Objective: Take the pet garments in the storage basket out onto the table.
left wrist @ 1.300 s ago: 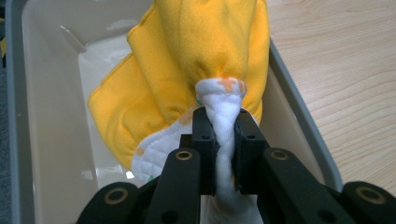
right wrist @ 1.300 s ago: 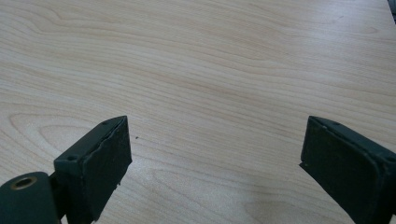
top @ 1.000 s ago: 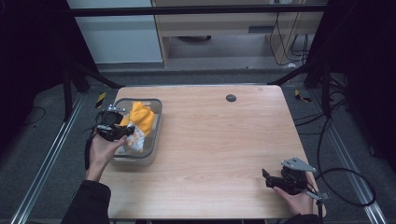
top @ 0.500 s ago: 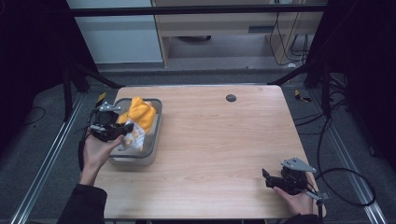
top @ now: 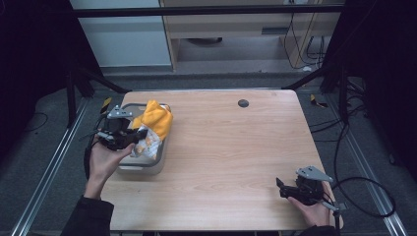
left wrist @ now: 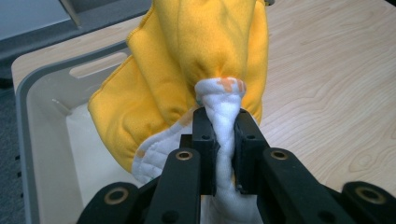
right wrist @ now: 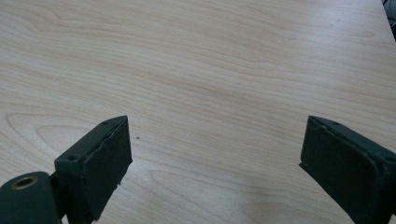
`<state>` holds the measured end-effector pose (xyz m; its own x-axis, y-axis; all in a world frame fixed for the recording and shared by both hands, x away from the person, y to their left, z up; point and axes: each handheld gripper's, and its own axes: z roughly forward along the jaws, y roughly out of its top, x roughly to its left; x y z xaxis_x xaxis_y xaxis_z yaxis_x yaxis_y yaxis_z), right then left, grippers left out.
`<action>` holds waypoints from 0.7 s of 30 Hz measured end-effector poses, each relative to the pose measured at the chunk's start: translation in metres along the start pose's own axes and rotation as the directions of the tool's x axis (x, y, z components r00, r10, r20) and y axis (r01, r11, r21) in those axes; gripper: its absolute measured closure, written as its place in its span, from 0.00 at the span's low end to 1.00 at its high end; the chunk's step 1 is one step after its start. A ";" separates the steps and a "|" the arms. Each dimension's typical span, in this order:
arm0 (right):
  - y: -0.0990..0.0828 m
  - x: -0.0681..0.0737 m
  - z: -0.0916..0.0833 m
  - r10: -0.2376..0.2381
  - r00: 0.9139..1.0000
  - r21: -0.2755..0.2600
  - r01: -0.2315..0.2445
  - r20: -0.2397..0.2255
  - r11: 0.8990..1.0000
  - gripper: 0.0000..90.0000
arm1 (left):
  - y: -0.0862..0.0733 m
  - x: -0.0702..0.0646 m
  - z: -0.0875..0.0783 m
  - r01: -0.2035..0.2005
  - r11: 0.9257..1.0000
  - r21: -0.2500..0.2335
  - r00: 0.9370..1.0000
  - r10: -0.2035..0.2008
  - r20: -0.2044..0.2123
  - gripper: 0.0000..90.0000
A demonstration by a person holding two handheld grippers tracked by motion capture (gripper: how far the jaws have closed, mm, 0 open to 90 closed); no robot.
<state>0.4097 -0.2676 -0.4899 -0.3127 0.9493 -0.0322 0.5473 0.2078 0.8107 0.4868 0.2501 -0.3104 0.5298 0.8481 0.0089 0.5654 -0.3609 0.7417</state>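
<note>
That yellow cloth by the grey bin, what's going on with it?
A person holds a gripper in each hand. The left gripper is shut on a yellow and white cloth, holding it bunched above the grey plastic bin at the left edge of the wooden table. The right gripper rests open over bare table near the front right corner.

One cloth (top: 153, 123), one bin (top: 142, 167), two hand-held grippers.

Wide bare tabletop (top: 231, 162) between grey bin (top: 142, 167) at left edge and right gripper (top: 281, 186) near front right corner. Yellow cloth (top: 156, 119) bulging over bin's right wall. Small dark disc (top: 243, 103) near far edge.
</note>
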 end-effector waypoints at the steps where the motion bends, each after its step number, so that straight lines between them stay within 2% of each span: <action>1: 0.000 0.000 0.000 0.000 1.000 0.000 0.000 0.000 1.000 0.10 | 0.001 -0.001 0.000 0.000 1.000 -0.004 1.000 0.000 0.003 0.91; 6: 0.000 0.000 0.000 0.000 1.000 -0.001 0.000 0.001 1.000 0.10 | 0.003 -0.008 -0.003 -0.019 1.000 -0.013 1.000 0.019 0.014 0.91; 7: 0.000 0.000 0.000 0.000 1.000 -0.001 0.000 0.001 1.000 0.10 | 0.005 -0.012 -0.004 -0.030 0.999 -0.018 0.999 0.031 0.029 0.91; 10: 0.000 0.000 0.000 0.000 1.000 -0.001 0.000 0.001 1.000 0.10 | 0.006 -0.016 -0.005 -0.043 0.999 -0.022 0.998 0.044 0.040 0.91; 21: 0.000 -0.001 -0.001 0.004 1.000 -0.009 -0.004 0.003 1.000 0.10 | 0.014 -0.036 -0.007 -0.104 0.993 -0.049 0.991 0.108 0.083 0.91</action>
<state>0.4092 -0.2683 -0.4892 -0.3083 0.9508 -0.0306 0.5418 0.2019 0.8159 0.4712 0.2168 -0.2954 0.6381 0.7693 0.0331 0.4760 -0.4278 0.7684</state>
